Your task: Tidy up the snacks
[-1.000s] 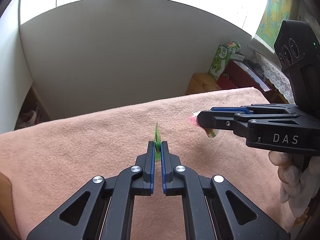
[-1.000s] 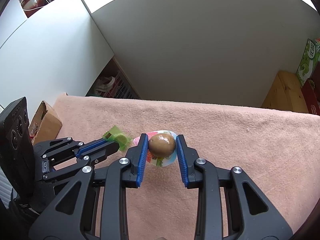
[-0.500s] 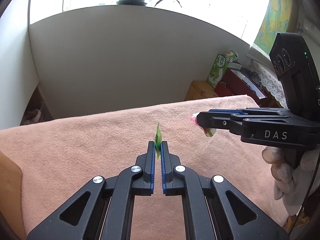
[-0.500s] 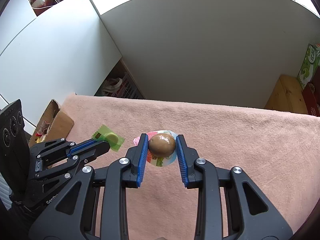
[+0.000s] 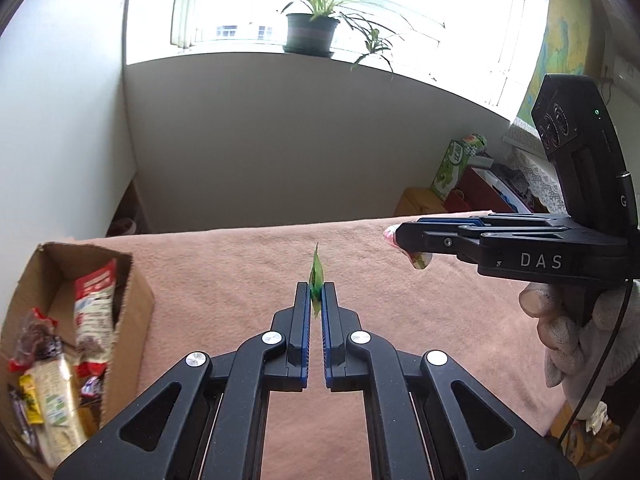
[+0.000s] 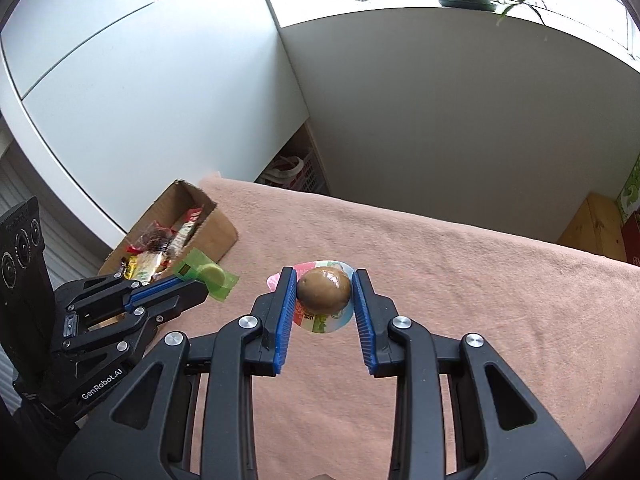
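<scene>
Carrying two snacks above the pink cloth (image 5: 240, 272).

Left view: our left gripper (image 5: 316, 300) pinches a green packet (image 5: 316, 276) edge-on; the cardboard box (image 5: 136, 300) sits lower left. Right view: our right gripper (image 6: 324, 292) clamps a packaged brown egg (image 6: 324, 290), box (image 6: 216, 236) beyond.

The pink cloth (image 6: 460, 280) lies bare across the middle and right of the frame. At left, the open cardboard box (image 6: 218, 226) stands packed with snack packets (image 6: 160, 246), white cabinet (image 6: 140, 92) close behind.
</scene>
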A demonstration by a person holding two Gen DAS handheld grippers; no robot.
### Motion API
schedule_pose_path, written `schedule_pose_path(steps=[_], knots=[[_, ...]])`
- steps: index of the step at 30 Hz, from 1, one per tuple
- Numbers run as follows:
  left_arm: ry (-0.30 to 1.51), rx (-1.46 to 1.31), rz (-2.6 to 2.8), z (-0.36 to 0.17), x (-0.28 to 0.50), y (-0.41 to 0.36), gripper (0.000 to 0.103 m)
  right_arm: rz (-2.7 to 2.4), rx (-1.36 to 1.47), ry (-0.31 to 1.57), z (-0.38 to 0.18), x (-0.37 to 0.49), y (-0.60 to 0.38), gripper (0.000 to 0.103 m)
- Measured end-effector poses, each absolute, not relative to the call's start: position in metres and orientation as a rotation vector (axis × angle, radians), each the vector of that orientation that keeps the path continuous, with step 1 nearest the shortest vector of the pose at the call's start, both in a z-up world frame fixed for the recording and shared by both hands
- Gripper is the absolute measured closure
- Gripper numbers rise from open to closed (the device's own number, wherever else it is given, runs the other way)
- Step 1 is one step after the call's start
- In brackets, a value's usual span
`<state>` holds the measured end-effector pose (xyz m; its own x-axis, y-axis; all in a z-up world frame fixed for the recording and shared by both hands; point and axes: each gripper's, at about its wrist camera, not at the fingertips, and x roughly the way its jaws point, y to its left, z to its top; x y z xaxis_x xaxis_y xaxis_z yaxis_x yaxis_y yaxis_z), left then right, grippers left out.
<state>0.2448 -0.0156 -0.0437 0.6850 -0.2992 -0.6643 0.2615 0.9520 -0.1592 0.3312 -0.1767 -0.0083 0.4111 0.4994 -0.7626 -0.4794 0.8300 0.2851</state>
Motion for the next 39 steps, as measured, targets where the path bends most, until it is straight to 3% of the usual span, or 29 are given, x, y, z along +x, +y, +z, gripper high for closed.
schedule_pose_path(steps=[10,22,26,30,32,39], knots=[[0.71,-0.102,-0.217,-0.031,0.206,0.054,0.099,0.717,-0.042,0.957,0.007,0.304,-0.094,0.073],[0.747,-0.183,-0.038,-0.051,0.183,0.161,0.099,0.845,-0.079,0.994,-0.018,0.294,0.018,0.073],[0.759,-0.193,-0.006,-0.057,0.178,0.177,0.099,0.867,-0.087,1.008,-0.025,0.291,0.041,0.069],[0.757,-0.196,0.007,-0.057,0.171,0.185,0.089,0.862,-0.082,0.998,-0.023,0.287,0.046,0.049],[0.752,-0.191,0.016,-0.056,0.168,0.186,0.082,0.861,-0.072,0.998,-0.021,0.286,0.046,0.049],[0.731,-0.206,0.025,-0.049,0.152,0.186,0.081,0.858,-0.064,0.993,-0.014,0.274,0.034,0.049]])
